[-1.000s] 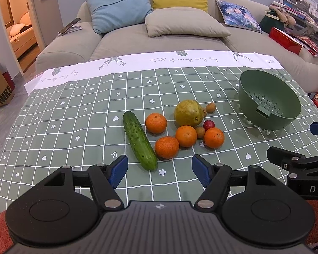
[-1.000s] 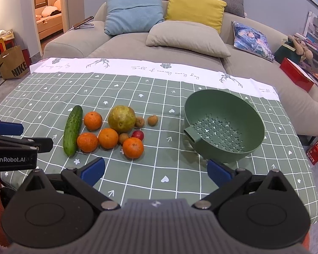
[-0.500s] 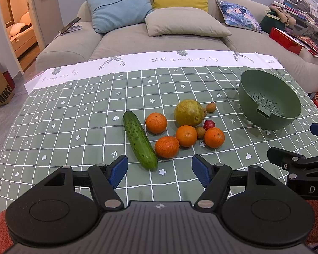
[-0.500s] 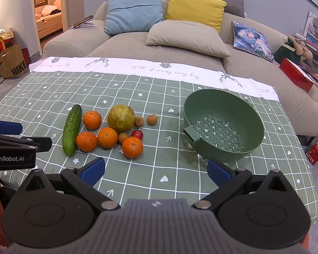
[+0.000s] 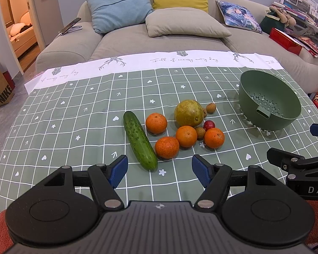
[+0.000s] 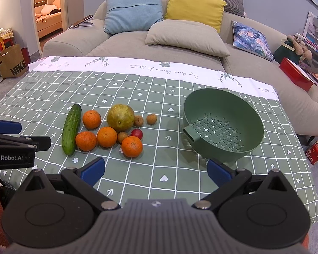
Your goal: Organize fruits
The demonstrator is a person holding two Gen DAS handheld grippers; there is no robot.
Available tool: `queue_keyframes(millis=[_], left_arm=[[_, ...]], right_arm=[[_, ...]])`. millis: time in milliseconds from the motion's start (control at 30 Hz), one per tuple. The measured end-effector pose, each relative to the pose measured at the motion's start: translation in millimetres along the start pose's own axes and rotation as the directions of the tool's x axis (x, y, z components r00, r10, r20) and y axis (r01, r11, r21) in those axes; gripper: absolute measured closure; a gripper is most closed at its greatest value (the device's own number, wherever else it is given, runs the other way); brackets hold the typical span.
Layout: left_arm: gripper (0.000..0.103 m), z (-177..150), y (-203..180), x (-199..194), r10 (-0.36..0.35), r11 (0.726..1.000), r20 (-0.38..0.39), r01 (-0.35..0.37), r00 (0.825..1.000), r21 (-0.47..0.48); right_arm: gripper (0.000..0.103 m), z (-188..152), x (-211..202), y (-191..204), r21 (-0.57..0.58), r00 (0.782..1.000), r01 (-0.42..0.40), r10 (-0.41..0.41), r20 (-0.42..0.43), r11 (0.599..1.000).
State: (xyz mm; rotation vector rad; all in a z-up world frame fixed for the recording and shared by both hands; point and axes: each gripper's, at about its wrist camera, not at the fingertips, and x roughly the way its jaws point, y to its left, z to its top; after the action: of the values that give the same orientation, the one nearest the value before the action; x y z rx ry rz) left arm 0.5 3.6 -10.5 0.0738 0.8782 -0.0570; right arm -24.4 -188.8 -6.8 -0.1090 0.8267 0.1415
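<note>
1. The long dark-green bumpy cucumber [image 5: 139,140] lies leftmost on the green checked cloth of the desk [image 5: 74,114], left of the big yellow-green pear [image 5: 188,113].
2. Four oranges, small brown fruits and a red one cluster around the pear.
3. Well right of the pear stands the empty green plastic colander [image 6: 223,124]; its perforated floor shows fully only from the right wrist.
4. The left tongs [image 5: 159,170] and the right tongs [image 6: 155,170] gape wide, holding nothing.
</note>
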Motion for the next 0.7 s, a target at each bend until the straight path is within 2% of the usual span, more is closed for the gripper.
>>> queue_keyframes(millis=[367,533,700], left_arm=[[0.022,-0.5,-0.1,0.7,-0.003,1.000,-0.004,0.003,1.000,-0.001],[0.022,3.6,5.1,6.1,-0.038,0.999,-0.018,0.038,0.999,-0.020],[0.030,9.4,14.7,20.7,-0.079,0.996,-0.046,0.076,0.996,-0.056]], right_arm=[[0.005,-2.5,3.2,-2.9,0.015,1.000,-0.015,0.015,0.000,1.000],[0.005,-2.0,4.1,-1.9,-0.009,0.997,-0.061,0.061,0.051,0.998],[0.005,4.6,18.1,4.4,-0.069,0.992,-0.105,0.110,0.069,0.992]])
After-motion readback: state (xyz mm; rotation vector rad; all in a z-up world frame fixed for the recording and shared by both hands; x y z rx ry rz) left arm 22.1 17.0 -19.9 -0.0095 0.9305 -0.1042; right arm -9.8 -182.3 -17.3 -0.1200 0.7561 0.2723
